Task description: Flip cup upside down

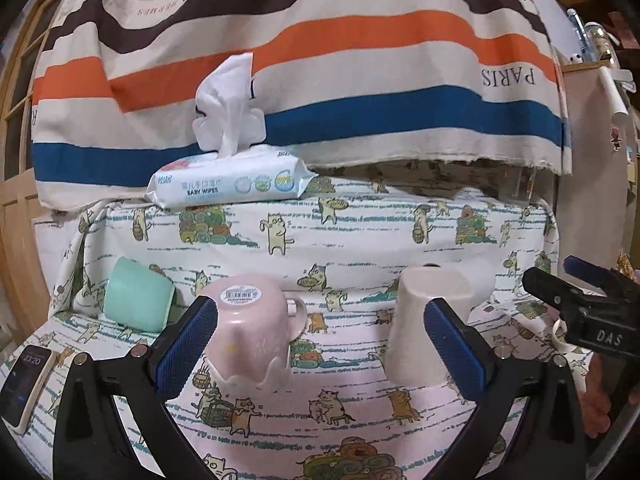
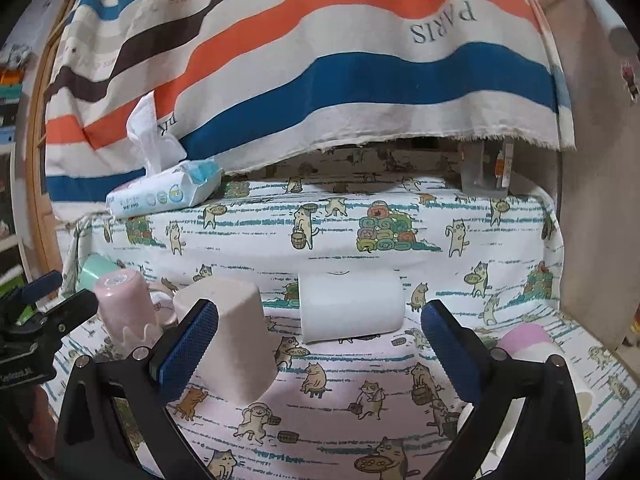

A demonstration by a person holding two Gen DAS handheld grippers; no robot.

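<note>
A pink cup (image 1: 250,330) with a handle stands upside down on the cat-print cloth, barcode sticker on its base; it also shows in the right wrist view (image 2: 122,304). A cream cup (image 1: 420,326) stands upside down beside it, seen closer in the right wrist view (image 2: 232,344). A mint cup (image 1: 136,300) lies on its side at the left. A white cup (image 2: 350,306) lies on its side farther back. My left gripper (image 1: 320,352) is open and empty, with the pink cup by its left finger. My right gripper (image 2: 320,352) is open and empty; it appears at the right edge of the left wrist view (image 1: 580,300).
A baby wipes pack (image 1: 230,180) sits on the raised ledge under a striped cloth (image 1: 320,60). A phone (image 1: 26,384) lies at the left edge. A pink-and-white cup (image 2: 528,344) lies behind the right finger. A clear container (image 2: 484,172) stands at the back right.
</note>
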